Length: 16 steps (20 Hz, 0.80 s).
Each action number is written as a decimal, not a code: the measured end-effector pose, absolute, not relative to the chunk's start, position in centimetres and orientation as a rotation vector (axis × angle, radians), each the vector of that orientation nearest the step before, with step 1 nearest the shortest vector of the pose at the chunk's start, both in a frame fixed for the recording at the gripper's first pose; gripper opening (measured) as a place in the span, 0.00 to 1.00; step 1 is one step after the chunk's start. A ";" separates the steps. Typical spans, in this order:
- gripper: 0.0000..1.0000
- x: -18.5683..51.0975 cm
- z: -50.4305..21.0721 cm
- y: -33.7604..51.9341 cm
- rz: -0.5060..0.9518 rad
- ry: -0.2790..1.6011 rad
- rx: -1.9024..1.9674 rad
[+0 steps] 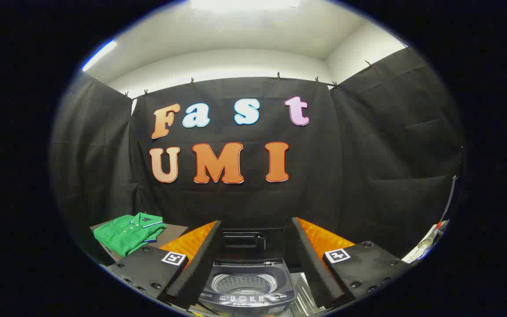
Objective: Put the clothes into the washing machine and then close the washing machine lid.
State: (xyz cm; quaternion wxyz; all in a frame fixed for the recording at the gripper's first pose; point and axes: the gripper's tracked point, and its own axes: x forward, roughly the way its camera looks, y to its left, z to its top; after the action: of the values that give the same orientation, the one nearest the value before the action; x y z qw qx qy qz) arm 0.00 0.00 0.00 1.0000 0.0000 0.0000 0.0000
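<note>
Starting out, your gripper [253,259] is spread wide and empty, framing the washing machine [247,284], lid [242,244] up. The green shirt [130,232] lies folded at far left; swing there to grasp it.

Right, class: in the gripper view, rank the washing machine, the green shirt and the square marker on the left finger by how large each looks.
1. washing machine, between the open tool's fingers
2. green shirt, though it lies farther off, so this ranking is unsure
3. square marker, clearly smallest
</note>
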 end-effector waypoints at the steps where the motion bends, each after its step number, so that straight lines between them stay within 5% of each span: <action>1: 0.99 0.2 -0.1 0.4 0.020 0.001 0.002; 16: 1.00 1.6 -0.4 0.8 -0.147 -0.011 0.066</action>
State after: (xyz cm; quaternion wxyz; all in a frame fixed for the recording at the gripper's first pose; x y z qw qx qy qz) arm 1.62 0.78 -0.41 0.9967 0.0332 -0.0054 -0.0732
